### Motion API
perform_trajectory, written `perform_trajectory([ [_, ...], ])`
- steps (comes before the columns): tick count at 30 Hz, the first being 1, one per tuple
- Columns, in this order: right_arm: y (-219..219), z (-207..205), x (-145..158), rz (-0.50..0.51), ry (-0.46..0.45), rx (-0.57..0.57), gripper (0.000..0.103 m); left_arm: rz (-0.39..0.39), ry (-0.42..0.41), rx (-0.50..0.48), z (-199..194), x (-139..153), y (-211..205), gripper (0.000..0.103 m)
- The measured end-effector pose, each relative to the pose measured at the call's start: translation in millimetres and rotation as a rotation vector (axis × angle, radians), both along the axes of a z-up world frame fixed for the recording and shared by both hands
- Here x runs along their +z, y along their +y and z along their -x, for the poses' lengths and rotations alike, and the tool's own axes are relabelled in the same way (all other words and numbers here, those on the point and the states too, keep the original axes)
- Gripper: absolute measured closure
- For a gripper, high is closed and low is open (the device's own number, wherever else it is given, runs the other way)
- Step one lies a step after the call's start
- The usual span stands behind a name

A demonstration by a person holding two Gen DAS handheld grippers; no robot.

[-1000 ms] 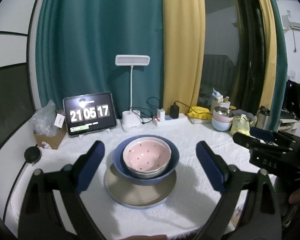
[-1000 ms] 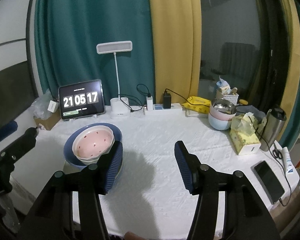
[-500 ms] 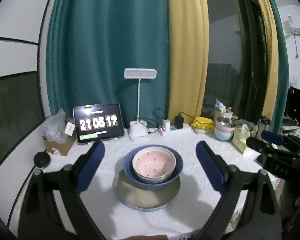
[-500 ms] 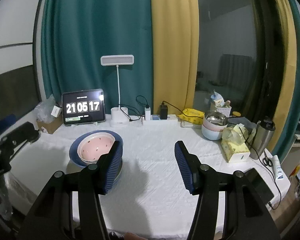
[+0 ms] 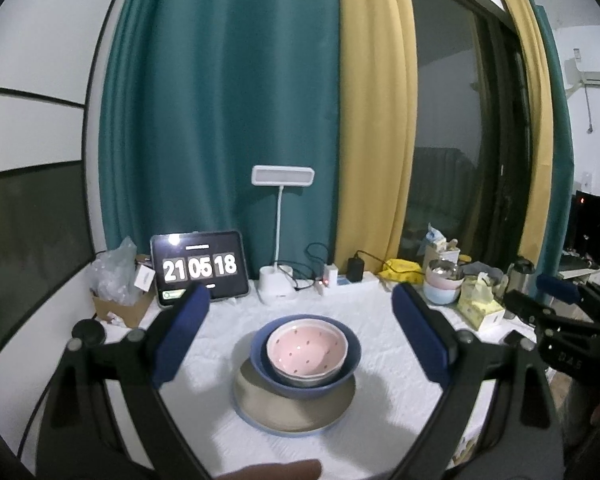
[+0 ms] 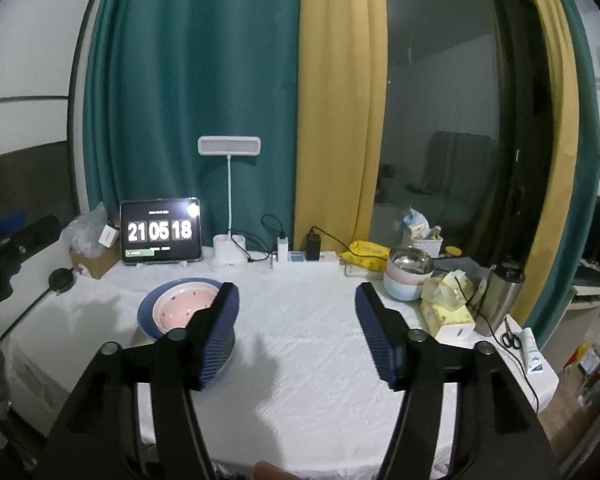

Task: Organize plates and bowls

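The left hand-held gripper (image 5: pixel 300 324) is hanging with its fingers wide apart, holding nothing. The pink bowl (image 5: pixel 307 350) is sitting in the blue bowl (image 5: pixel 260 354) on the plate (image 5: pixel 288 412), straight ahead and below it. The right hand-held gripper (image 6: pixel 297 320) is gaping too, with the stack to its left. A bump could be tipping the stack, though it looks maybe a little off-center.

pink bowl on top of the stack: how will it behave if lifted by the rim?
The pink bowl looks like glazed ceramic: probably rigid, breakable, slippery. It sits loose inside the blue bowl, so it should lift free; a sideways push would likely shift the stack on the plate.
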State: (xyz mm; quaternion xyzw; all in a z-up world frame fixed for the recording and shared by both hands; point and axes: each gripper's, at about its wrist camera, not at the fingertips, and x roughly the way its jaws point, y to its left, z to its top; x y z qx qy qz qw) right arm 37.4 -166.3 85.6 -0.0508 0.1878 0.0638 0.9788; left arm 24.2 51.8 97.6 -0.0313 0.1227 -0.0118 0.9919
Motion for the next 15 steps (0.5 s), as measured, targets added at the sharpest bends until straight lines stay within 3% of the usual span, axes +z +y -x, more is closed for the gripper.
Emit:
perform_trajectory([
  [15,1.8,-0.3,1.4,0.005,0.009,0.015,0.037,-0.011,0.01,-0.015,0.6,-0.6,-5.9,0.009],
])
